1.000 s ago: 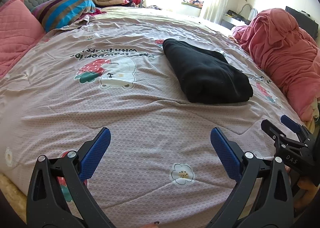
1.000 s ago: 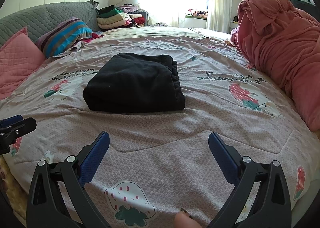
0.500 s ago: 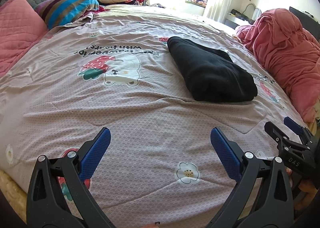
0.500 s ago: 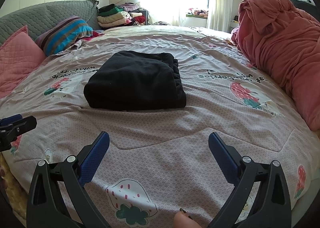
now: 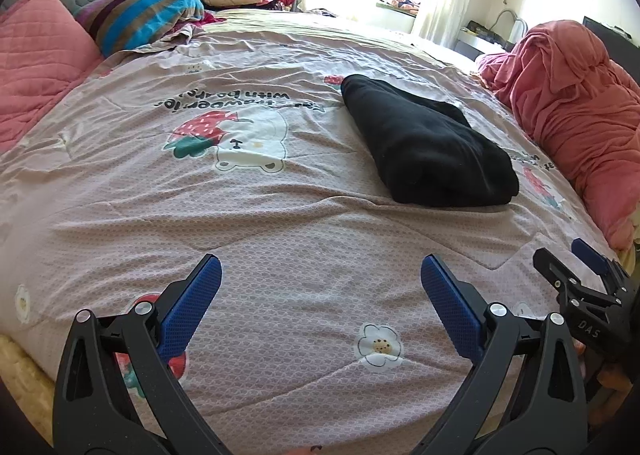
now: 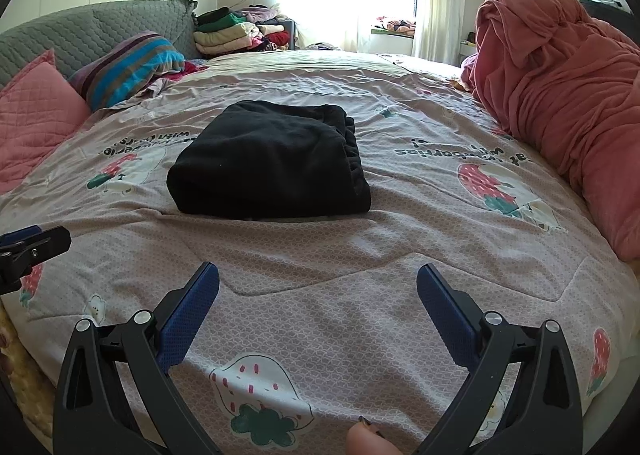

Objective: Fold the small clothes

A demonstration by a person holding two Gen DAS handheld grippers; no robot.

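Folded black garment (image 6: 272,167) lies on bed (image 6: 360,295); left gripper (image 5: 320,295) and right gripper (image 6: 318,291) hover near, both spread wide, empty

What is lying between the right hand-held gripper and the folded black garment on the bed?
Nothing visible. Between the open right hand-held gripper and the black garment there is only bare printed bedsheet. The red blanket heap lies off to the right, the pillows far left.
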